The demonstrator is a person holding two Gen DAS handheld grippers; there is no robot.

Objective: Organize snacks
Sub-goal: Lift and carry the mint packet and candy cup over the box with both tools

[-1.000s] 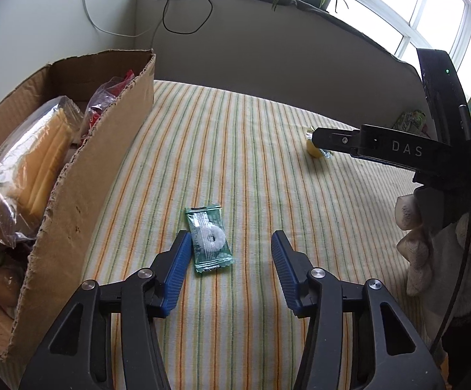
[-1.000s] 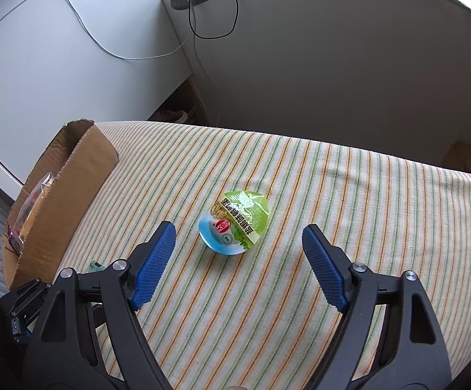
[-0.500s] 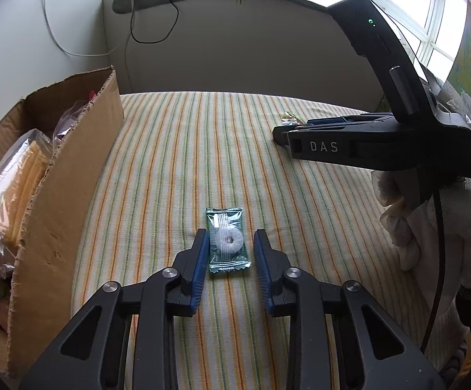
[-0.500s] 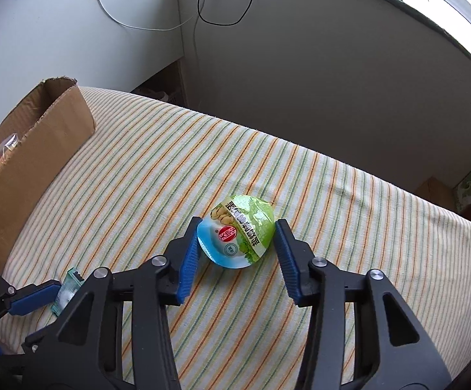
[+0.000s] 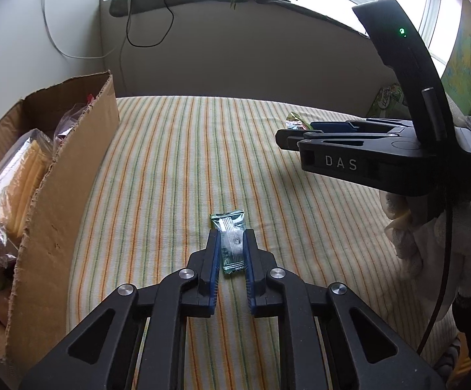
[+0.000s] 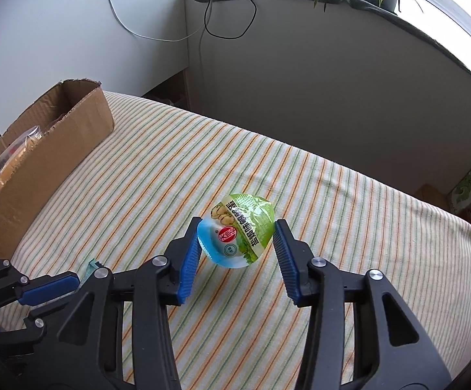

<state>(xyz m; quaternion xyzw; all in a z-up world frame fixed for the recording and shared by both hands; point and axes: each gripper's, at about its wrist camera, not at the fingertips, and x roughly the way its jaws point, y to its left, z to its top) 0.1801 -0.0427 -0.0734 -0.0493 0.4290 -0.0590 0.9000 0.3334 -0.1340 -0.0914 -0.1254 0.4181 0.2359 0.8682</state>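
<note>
Left tongs (image 5: 231,243) angled down, pinching green candy packet (image 5: 231,243), right tongs (image 6: 237,229) tilted down, seemingly gripping round snack pouch (image 6: 238,229).

White letters "DAS" stand on the side of the right claw (image 5: 295,139); other print is illegible.

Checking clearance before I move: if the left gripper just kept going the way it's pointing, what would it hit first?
The left gripper, shut on the green candy packet, points down at the striped cloth, so it would likely press into that just ahead.
</note>
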